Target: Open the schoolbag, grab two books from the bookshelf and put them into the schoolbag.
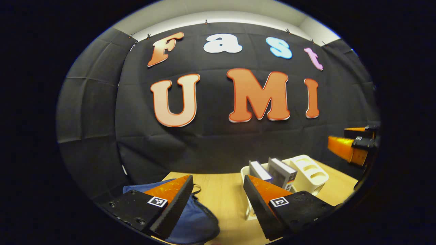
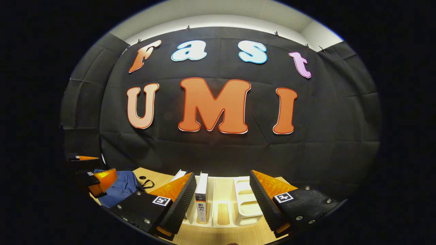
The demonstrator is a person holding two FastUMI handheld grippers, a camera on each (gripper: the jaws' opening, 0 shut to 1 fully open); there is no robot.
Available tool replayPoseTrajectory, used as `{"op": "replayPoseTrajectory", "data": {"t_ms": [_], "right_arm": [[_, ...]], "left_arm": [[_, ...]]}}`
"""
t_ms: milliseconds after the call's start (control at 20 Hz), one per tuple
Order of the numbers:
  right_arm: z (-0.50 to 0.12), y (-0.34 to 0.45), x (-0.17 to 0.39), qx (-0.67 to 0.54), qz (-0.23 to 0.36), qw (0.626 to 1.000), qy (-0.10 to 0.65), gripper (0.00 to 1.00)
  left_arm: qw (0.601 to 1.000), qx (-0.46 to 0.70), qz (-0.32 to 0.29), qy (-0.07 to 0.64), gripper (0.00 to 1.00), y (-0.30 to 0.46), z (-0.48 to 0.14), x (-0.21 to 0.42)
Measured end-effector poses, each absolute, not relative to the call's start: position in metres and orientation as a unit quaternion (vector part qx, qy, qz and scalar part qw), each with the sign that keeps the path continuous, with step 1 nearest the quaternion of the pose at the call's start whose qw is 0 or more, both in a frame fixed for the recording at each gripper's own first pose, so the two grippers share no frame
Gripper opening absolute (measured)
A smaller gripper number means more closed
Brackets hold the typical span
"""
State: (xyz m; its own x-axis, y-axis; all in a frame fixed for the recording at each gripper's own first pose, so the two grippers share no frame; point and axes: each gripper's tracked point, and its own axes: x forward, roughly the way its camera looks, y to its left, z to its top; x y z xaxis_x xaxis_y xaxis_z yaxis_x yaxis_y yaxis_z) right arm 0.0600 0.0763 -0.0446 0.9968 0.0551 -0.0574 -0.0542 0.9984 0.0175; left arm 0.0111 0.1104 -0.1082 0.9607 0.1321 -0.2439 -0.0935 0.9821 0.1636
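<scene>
Left gripper (image 1: 218,200): jaws spread wide, nothing between them, held above the wooden table (image 1: 221,194). In the left gripper view, the blue schoolbag (image 1: 194,221) lies at about 7 o'clock, partly behind the left-hand finger; whether its zip is open cannot be told from here. The white bookshelf (image 1: 310,173) stands at roughly 4 o'clock, with two books (image 1: 281,173) upright in its slots, leaning slightly. The right gripper (image 1: 354,146) appears at 3 o'clock, near the edge of the view, well apart from the rack.

Right gripper (image 2: 223,200): jaws likewise wide apart and empty. In the right gripper view, the bookshelf (image 2: 247,200) sits at 6 o'clock, directly between and beyond the fingers. One book (image 2: 201,194) stands upright in a slot just beside the left-hand finger; a second book (image 2: 178,175) is partly hidden behind that finger. The schoolbag (image 2: 124,190) lies at 8 o'clock, with a dark strap loop (image 2: 146,183) on the table beside it. The left gripper (image 2: 90,173) shows at about 8 o'clock, over the bag.
</scene>
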Motion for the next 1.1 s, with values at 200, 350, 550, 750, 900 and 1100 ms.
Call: {"op": "replayPoseTrajectory", "data": {"t_ms": [200, 350, 550, 750, 900, 1100], "right_arm": [[-0.057, 0.069, 0.069, 0.008, 0.029, 0.999, 0.037, 0.94], [-0.066, 0.065, 0.073, 0.012, 0.031, 0.998, 0.044, 0.94], [-0.074, 0.052, 0.077, 0.013, 0.025, 0.998, 0.048, 0.94], [-0.084, 0.028, 0.08, 0.012, 0.003, 0.998, 0.057, 0.94], [-0.091, 0.013, 0.081, 0.01, -0.013, 0.998, 0.064, 0.94], [-0.096, 0.006, 0.081, 0.011, -0.022, 0.997, 0.071, 0.94]], "left_arm": [[0.968, 0.129, 0.062, 0.204, 0.93, 0.135, -0.166, -0.008], [0.952, 0.168, 0.056, 0.249, 0.95, 0.146, -0.206, -0.018], [0.923, 0.258, 0.033, 0.285, 0.96, 0.151, -0.243, -0.029], [0.879, 0.353, 0.013, 0.32, 0.95, 0.155, -0.278, -0.048], [0.836, 0.409, 0.009, 0.366, 0.96, 0.163, -0.307, -0.068], [0.798, 0.451, 0.008, 0.399, 0.96, 0.173, -0.331, -0.085]]}}
